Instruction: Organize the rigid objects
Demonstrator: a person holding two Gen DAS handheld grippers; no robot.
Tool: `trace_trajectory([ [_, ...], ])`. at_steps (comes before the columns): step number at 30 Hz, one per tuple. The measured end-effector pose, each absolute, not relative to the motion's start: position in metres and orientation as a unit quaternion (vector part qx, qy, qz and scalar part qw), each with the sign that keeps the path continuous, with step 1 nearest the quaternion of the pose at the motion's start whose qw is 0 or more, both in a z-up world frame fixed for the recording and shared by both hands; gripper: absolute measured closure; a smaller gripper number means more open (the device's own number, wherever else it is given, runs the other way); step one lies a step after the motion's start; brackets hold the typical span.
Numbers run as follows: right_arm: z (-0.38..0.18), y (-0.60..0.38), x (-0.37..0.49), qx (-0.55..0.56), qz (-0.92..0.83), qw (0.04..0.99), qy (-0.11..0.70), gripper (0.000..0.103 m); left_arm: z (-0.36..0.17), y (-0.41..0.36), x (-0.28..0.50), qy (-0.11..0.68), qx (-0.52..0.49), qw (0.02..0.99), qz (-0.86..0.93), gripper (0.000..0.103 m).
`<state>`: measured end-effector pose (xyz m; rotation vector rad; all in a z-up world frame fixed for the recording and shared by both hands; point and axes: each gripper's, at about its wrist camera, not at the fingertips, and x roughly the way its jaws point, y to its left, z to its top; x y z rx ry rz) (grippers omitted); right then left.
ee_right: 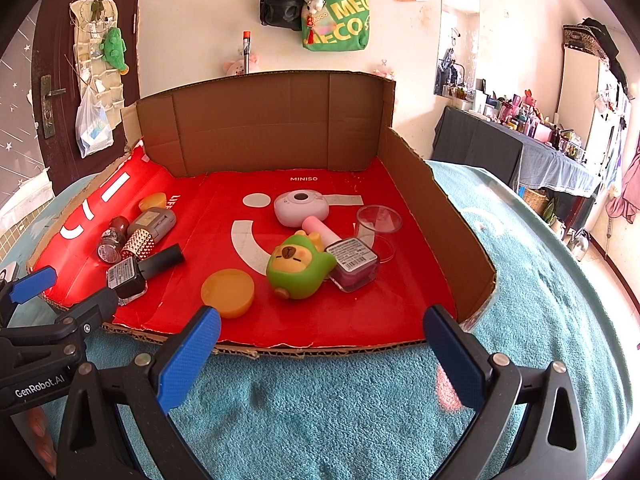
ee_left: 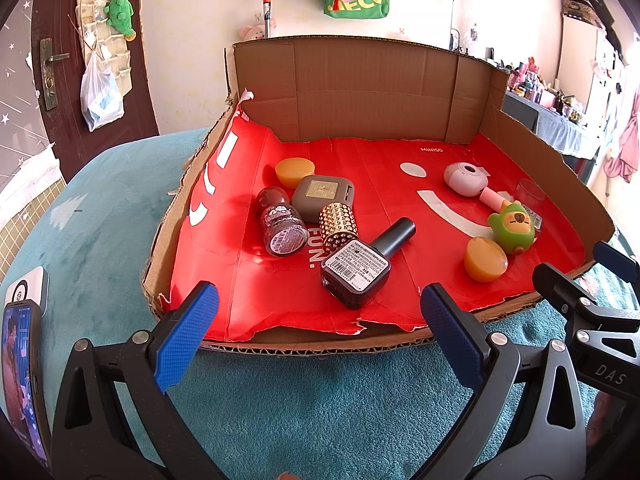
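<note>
Dark bottle (ee_left: 355, 270) on its side beside studded gold cap (ee_left: 338, 227); green capybara toy (ee_right: 298, 264) — tipped over — beside orange lid (ee_right: 227, 293).

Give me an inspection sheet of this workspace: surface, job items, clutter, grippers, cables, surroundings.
Surface: teal plush blanket carrying a cut-down cardboard tray with red paper liner.
Job's things: on the tray's left, black square bottle with black cap, gold studded cylinder, grey square compact, glitter jar, orange round lid; on its right, green capybara figure, second orange round lid, pink-handled white fan, clear plastic cup, pink square bottle.
Clutter: phone at the blanket's left edge.
Grippers: left gripper and right gripper both open, holding nothing, short of the tray.
Cables: nothing seen.
Surroundings: door, hung bags, crowded side table.
</note>
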<state>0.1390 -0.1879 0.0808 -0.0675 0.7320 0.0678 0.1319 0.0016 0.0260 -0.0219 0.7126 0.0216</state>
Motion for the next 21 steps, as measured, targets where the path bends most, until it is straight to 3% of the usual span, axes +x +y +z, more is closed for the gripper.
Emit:
trace_trajectory([
  [21, 0.0794, -0.1881, 0.1390, -0.036, 0.029, 0.932, 0.360, 0.000, 0.0244, -0.0014, 0.1352, 0.353, -0.006, 0.935, 0.013, 0.000],
])
